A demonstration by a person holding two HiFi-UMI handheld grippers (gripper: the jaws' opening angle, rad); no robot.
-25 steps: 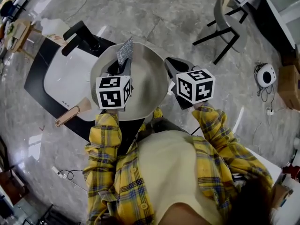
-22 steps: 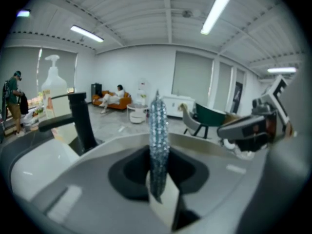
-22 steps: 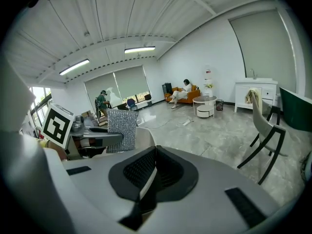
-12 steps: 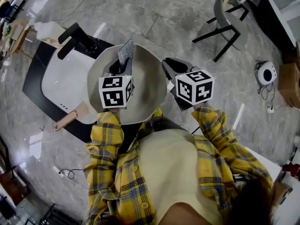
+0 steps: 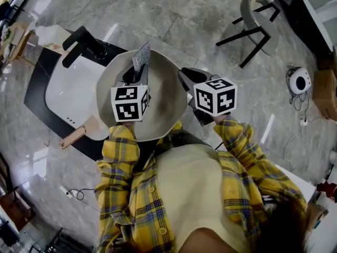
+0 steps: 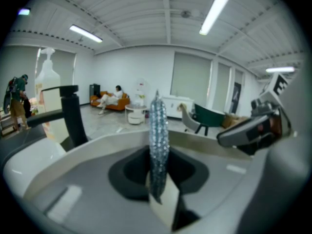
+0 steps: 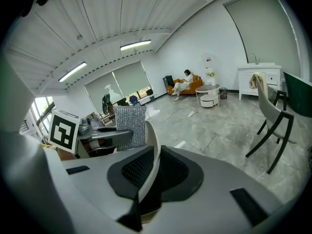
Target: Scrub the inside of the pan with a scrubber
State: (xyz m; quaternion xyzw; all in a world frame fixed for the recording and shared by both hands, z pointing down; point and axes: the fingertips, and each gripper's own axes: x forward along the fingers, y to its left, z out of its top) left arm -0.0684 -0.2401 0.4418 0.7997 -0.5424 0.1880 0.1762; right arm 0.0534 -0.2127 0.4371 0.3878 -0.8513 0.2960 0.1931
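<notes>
Bright, even indoor light from long ceiling tubes. Pale streaks of glare on the polished floor; faint, soft shadows only. Heavy fisheye bending and black corners in both gripper views. Scrubber blurred up close, far room sharper.

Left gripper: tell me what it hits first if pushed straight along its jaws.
Likely the pan's far wall: the left gripper, shut on the scrubber, points across the pan toward it, so the scrubber would touch first. Depth is unclear; it might clear the rim.
</notes>
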